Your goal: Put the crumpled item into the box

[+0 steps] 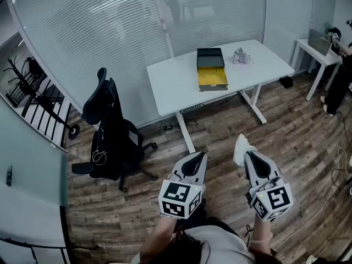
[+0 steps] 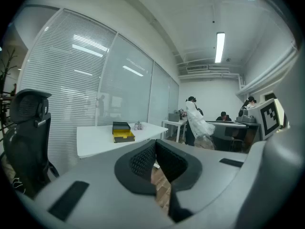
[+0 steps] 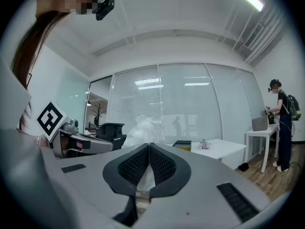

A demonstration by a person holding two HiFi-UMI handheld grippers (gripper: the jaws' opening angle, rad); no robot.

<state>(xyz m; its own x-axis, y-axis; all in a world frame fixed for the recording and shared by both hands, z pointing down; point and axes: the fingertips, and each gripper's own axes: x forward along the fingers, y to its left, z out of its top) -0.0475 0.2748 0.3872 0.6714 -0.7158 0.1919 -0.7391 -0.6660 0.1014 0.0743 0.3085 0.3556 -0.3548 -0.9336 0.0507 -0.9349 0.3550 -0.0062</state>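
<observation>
A white crumpled item (image 1: 241, 147) sticks out of my right gripper (image 1: 248, 156), which is shut on it low over the wooden floor. The right gripper view has the white item (image 3: 141, 128) pinched between the pads and rising above them. My left gripper (image 1: 200, 156) is alongside, shut, with nothing in it; its pads (image 2: 143, 159) meet at the tips. Far ahead, a black and yellow box (image 1: 212, 70) lies open on a white table (image 1: 176, 81), with a small silvery crumpled thing (image 1: 241, 55) to its right. The box (image 3: 182, 145) is far from both grippers.
A black office chair (image 1: 110, 131) stands left of the table. A glass wall with blinds (image 1: 110, 26) runs behind it. A coat rack (image 1: 27, 81) stands at the far left. At the right are a second white table (image 1: 316, 51) and a person (image 1: 338, 76).
</observation>
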